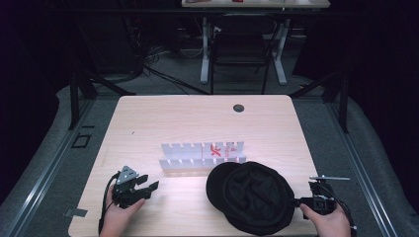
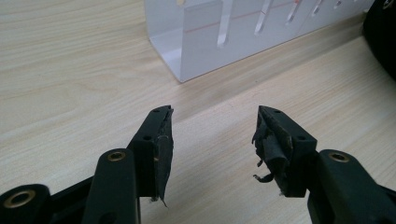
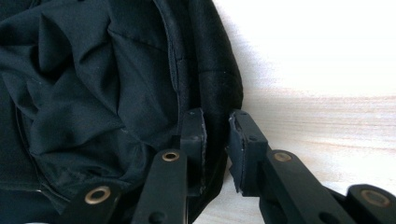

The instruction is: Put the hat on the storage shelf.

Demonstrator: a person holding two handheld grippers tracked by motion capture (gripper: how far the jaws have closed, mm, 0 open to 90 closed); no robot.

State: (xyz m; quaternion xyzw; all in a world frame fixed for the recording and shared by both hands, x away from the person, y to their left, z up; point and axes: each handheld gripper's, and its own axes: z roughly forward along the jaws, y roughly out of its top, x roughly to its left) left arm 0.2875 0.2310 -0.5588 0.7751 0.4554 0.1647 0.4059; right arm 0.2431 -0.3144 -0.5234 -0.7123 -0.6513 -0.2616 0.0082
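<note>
A black fabric hat (image 1: 252, 197) lies crown down at the table's front right, its crumpled lining (image 3: 79, 93) facing up. My right gripper (image 1: 298, 201) is at the hat's right edge. In the right gripper view (image 3: 215, 135) its jaws stand one inside and one outside the thick rim (image 3: 217, 79) and are shut on it. My left gripper (image 1: 148, 189) rests at the front left, apart from the hat. Its jaws (image 2: 212, 135) are open over bare wood with nothing between them. A white slotted rack (image 1: 202, 155) stands mid-table, and its near corner (image 2: 187, 56) lies ahead of the left jaws.
The light wooden table (image 1: 148, 123) has a round black cable hole (image 1: 238, 107) near its far edge. Behind the table stand a dark chair (image 1: 242, 44) and white desk legs (image 1: 204, 54). Bare wood stretches between the rack and the far edge.
</note>
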